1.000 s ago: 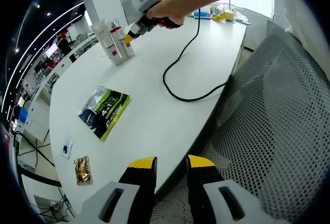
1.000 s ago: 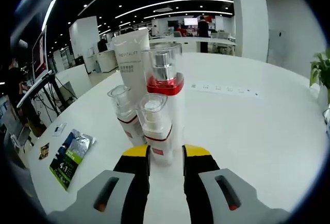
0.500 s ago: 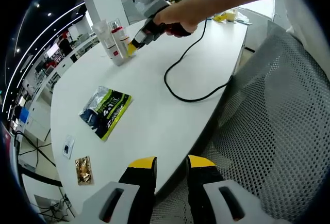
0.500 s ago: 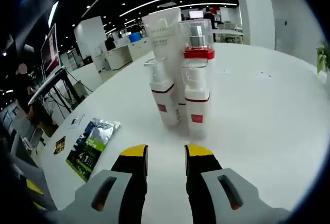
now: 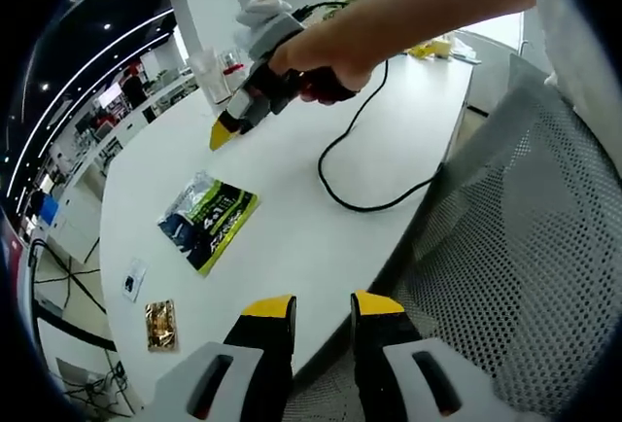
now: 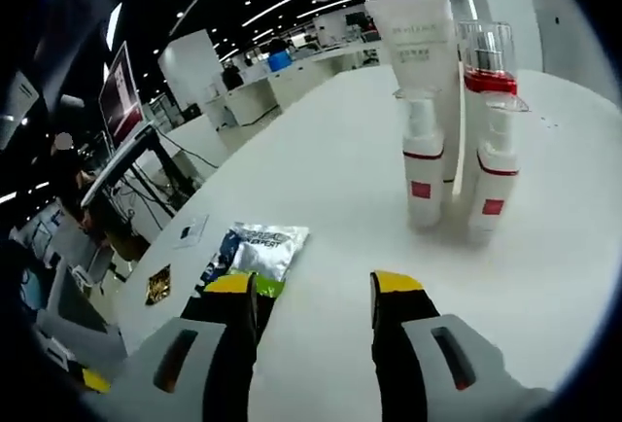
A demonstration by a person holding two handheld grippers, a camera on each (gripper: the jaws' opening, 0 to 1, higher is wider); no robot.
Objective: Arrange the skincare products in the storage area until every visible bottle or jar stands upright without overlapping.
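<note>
Bottles (image 6: pixel 457 145), four items, standing upright in a tight cluster on the white table (image 6: pixel 340 179): take this cluster as your landmark. Handling, by judgement: light, stiff plastic with smooth, likely slippery walls and clear caps that may pop off, so you should grip each at mid-body, below the cap, and avoid nudging neighbours, since the narrow bases look easy to topple. Appearance: a tall white tube (image 6: pixel 420 48) stands at the back; beside it a tall bottle with a red collar and clear cap (image 6: pixel 483 62); in front, two short white pump bottles (image 6: pixel 422 164) with red bands and small red labels, set just apart from each other. None overlaps or lies down, so the arrangement looks close to done. Your right gripper (image 6: pixel 314 291) sits short of the cluster, jaws parted and empty. Your left gripper (image 5: pixel 324 307) hangs at the table edge, well away from the cluster, jaws narrowly parted and holding nothing. A foil sachet with green print (image 6: pixel 255 252) lies flat between the cluster and that near edge; a small gold packet (image 6: pixel 156 284) lies beyond it.
</note>
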